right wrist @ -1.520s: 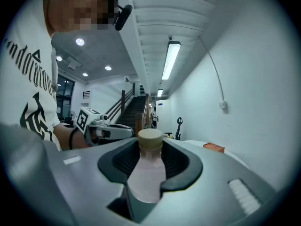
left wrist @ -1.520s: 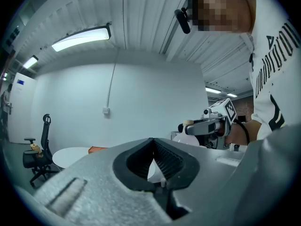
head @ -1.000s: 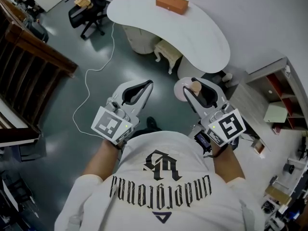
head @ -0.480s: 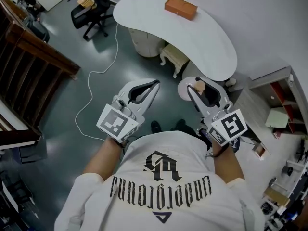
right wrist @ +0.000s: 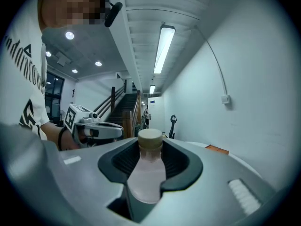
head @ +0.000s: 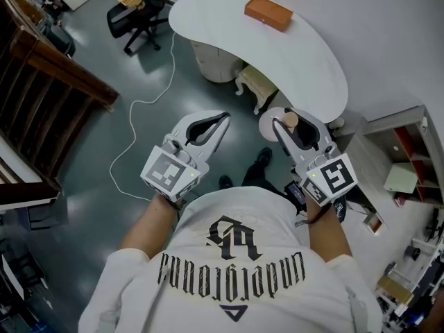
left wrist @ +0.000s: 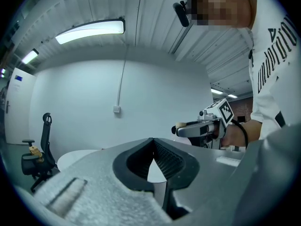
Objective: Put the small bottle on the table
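The small bottle [right wrist: 148,171], pale pink with a tan cap, stands upright between the jaws of my right gripper [right wrist: 150,147], which is shut on it. From above, the bottle's cap [head: 291,119] shows at the tip of the right gripper [head: 288,123], over the floor just short of the near edge of the white curved table [head: 305,61]. My left gripper [head: 220,120] hangs beside it on the left, fingertips together and nothing in them. In the left gripper view the jaws [left wrist: 154,142] meet at their tips.
An orange box [head: 268,12] lies on the table's far part. Pale pedestals and a stool [head: 253,82] stand under the table. A white cable [head: 142,103] runs over the floor, an office chair [head: 135,12] stands behind, dark wooden railing [head: 48,82] at left, shelves [head: 406,161] at right.
The person has stepped toward the white table, and both grippers have come closer to its near edge. The bottle stays in the right gripper; the left stays shut.
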Demonstrator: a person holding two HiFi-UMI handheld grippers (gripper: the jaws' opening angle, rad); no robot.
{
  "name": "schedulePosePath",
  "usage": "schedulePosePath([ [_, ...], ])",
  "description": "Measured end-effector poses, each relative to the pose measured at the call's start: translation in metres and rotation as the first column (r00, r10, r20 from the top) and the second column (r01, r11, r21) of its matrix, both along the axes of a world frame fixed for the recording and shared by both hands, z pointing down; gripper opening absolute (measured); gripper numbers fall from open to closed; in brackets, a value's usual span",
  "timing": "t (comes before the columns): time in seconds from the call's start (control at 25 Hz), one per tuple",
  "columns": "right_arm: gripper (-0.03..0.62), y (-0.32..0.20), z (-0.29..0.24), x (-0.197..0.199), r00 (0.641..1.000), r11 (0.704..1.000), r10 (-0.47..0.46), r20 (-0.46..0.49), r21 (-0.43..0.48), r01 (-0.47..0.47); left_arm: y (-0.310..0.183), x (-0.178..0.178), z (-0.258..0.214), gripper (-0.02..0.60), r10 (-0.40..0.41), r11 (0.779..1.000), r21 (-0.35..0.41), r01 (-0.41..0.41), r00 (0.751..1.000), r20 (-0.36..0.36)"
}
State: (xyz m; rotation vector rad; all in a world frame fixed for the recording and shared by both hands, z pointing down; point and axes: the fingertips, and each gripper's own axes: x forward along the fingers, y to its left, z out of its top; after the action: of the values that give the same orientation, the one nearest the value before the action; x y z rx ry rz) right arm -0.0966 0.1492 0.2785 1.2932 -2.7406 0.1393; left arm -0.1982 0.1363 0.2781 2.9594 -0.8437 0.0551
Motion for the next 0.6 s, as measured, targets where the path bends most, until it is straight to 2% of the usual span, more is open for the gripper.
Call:
schedulePosePath([
  [0.28, 0.138, -0.033, 0.000, 0.014, 1.000, 1.000, -0.006, -0.001, 0.009, 0.006, -0.026, 0.004, 0.002, 0.008, -0.027, 1.000, -0.006, 0.028, 1.000, 0.016],
  [0.6, 0.138, -0.084, 0.004, 0.049, 1.000, 1.000, -0.016, -0.005, 0.003, 0.016, -0.075, 0.034, 0.008, 0.008, -0.051, 0.999, -0.019, 0.051, 0.999, 0.021],
])
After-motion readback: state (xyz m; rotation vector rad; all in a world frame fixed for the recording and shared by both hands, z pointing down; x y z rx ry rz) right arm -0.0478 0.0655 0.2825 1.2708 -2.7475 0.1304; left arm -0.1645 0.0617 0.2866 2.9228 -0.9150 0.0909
